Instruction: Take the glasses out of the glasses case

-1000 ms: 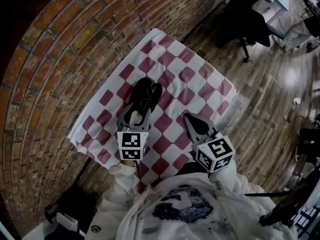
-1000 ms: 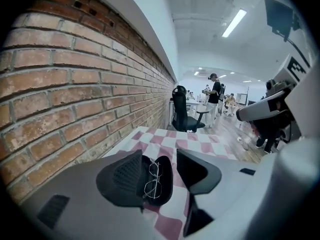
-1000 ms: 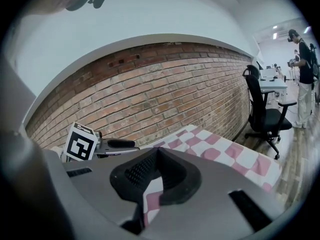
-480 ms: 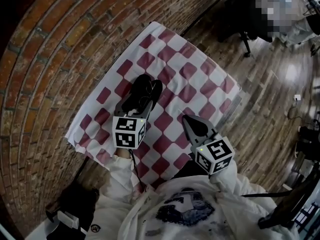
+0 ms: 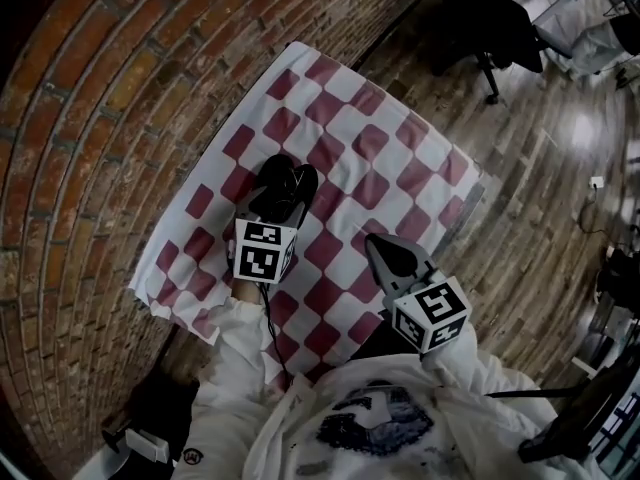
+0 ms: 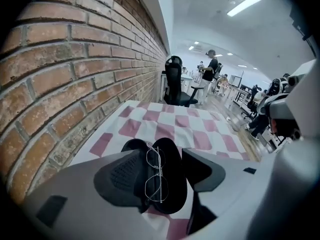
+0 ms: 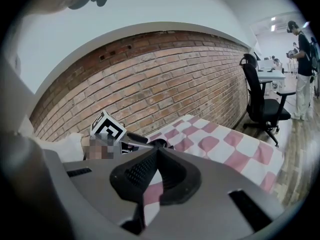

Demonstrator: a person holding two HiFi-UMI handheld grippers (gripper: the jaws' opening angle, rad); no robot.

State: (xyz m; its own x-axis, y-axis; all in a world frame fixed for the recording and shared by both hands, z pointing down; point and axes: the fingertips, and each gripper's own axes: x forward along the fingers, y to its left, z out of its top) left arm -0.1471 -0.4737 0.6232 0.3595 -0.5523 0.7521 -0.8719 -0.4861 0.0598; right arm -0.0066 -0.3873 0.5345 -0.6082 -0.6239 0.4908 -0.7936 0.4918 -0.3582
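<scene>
- far left is the red brick wall (image 5: 90,98), and the table's red-and-white checked cloth (image 5: 370,148) runs right up against it
- the left gripper (image 5: 272,208) comes next, cube with square markers on top, reaching out over the near-left part of the cloth
- in the left gripper view its two grey jaws are spread wide apart (image 6: 163,150) and not clamped on anything; the case sits in the gap between them
- that's the black oval glasses case (image 5: 285,183), lying open on the cloth on the wall side of the table; the left jaw overlaps its left half in the left gripper view, and I honestly can't tell if it's touching or just in front of it
- the thin silver wire-frame glasses (image 6: 156,173) are inside the open case (image 6: 172,196), folded flat, running lengthwise along it
- moving right, the right gripper (image 5: 378,243) hangs over the near-right part of the cloth, well apart from the case
- its jaws are pressed together (image 7: 157,156) with nothing between them, pointing across the cloth (image 7: 220,144) toward the wall (image 7: 165,79)
- right of the table it's brown wooden plank floor (image 5: 540,198)
- a black office chair (image 5: 490,28) stands past the table's far corner, also in the right gripper view (image 7: 260,104)
- a person in dark top (image 6: 209,71) stands way back in the room
</scene>
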